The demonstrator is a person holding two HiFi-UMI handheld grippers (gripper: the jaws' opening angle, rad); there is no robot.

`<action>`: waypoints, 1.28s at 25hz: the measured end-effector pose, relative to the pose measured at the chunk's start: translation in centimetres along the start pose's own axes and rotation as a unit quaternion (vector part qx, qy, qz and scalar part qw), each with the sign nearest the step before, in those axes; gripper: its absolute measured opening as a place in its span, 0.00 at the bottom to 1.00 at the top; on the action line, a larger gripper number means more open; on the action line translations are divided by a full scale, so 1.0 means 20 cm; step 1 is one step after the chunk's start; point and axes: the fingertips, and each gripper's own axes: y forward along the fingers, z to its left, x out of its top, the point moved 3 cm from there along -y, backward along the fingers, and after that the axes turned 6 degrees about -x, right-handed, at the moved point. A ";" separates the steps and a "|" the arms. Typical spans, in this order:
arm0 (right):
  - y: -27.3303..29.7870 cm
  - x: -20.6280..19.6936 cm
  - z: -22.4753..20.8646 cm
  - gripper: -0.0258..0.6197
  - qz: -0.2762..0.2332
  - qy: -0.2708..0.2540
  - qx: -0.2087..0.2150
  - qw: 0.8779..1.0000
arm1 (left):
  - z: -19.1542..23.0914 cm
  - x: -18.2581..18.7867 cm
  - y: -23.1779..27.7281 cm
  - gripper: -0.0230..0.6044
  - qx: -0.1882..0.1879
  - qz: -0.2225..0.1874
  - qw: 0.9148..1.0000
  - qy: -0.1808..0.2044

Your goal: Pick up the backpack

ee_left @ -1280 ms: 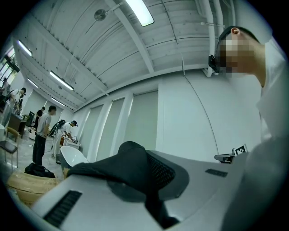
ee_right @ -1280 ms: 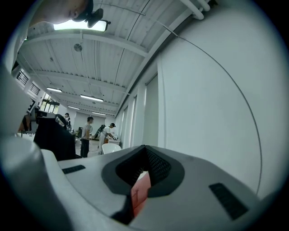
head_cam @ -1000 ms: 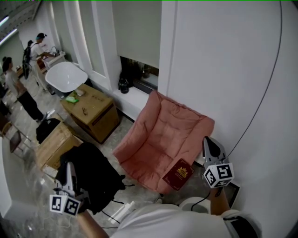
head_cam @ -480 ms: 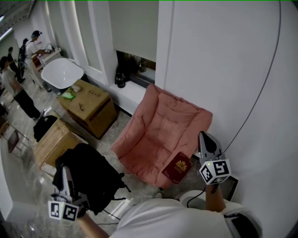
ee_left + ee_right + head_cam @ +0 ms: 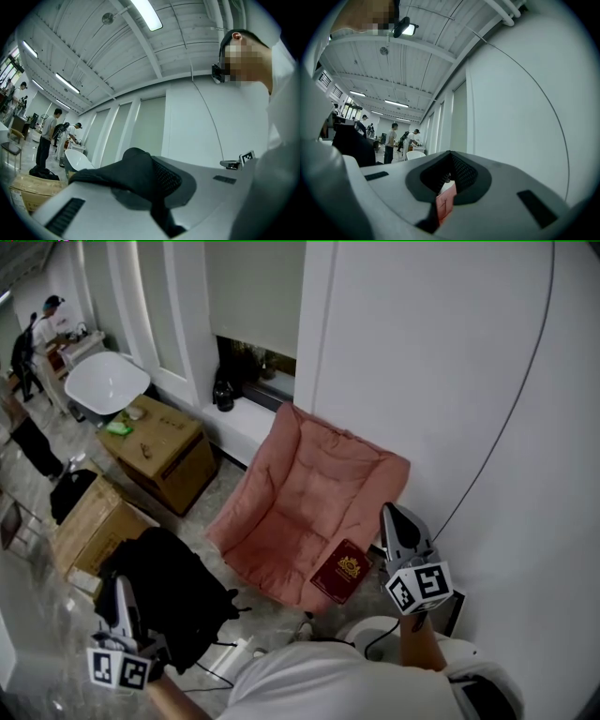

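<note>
The black backpack [image 5: 169, 587] hangs at the lower left of the head view, in front of a cardboard box. My left gripper [image 5: 122, 587] points up beside it, with its marker cube below. In the left gripper view, the left gripper [image 5: 157, 180] is shut on a black fabric part of the backpack [image 5: 133, 168] that bulges out over the jaws. My right gripper [image 5: 392, 519] is held up at the right, next to the white wall and the chair's right edge. Seen from its own camera, the right gripper [image 5: 449, 174] has its jaws together with nothing held.
A pink padded chair [image 5: 309, 493] leans against the wall with a maroon booklet [image 5: 339, 570] on its seat. Cardboard boxes [image 5: 155, 451] [image 5: 89, 521] and a white round table [image 5: 105, 381] stand to the left. People work at the far left. A thin cable [image 5: 511, 427] runs down the wall.
The whole scene has slid left in the head view. My right gripper has drifted left and a little up along the chair's right edge. The left gripper keeps its hold on the backpack.
</note>
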 end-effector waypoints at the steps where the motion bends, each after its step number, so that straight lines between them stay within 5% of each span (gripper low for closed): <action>1: -0.01 0.00 0.00 0.07 0.002 0.000 -0.001 1.000 | 0.00 0.00 0.00 0.06 -0.001 0.001 1.000 -0.004; 32: -0.20 0.05 0.02 0.07 -0.008 -0.011 -0.017 1.000 | -0.05 -0.02 0.05 0.06 -0.035 0.019 0.999 -0.012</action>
